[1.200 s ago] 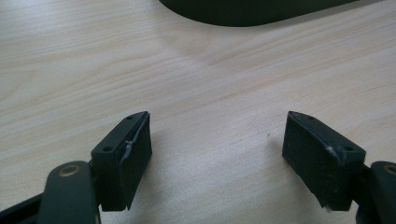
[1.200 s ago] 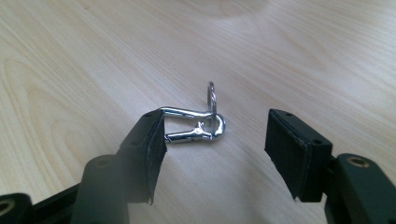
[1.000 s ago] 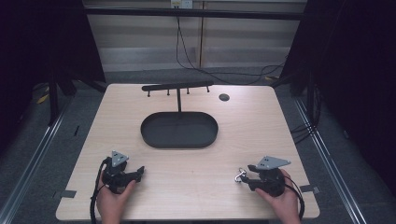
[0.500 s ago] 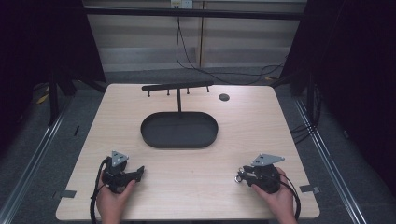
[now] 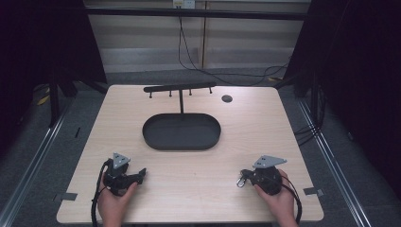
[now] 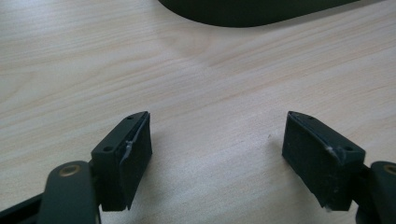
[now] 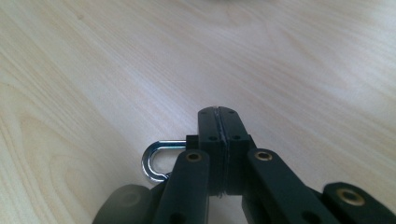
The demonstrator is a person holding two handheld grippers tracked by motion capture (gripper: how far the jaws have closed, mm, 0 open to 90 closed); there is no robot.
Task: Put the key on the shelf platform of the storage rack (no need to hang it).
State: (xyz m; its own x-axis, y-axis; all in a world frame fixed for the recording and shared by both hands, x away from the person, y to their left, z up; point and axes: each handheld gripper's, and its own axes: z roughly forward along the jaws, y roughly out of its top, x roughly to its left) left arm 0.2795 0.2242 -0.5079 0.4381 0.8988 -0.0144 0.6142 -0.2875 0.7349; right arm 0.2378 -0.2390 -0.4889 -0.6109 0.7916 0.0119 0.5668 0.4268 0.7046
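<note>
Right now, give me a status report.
Left gripper open, empty. Right gripper just closed, jaws together; metal hook beside it. Tray ahead, path clear.

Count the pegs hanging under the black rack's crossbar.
4. They hang in a row beneath the crossbar at the table's far edge: peg one, peg two, peg three, peg four. More may be hidden.

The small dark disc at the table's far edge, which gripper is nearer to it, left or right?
Right. The right gripper sits near the table's front edge, almost straight below the disc in the high view. The left gripper is at the front too, but further off to the left.
</note>
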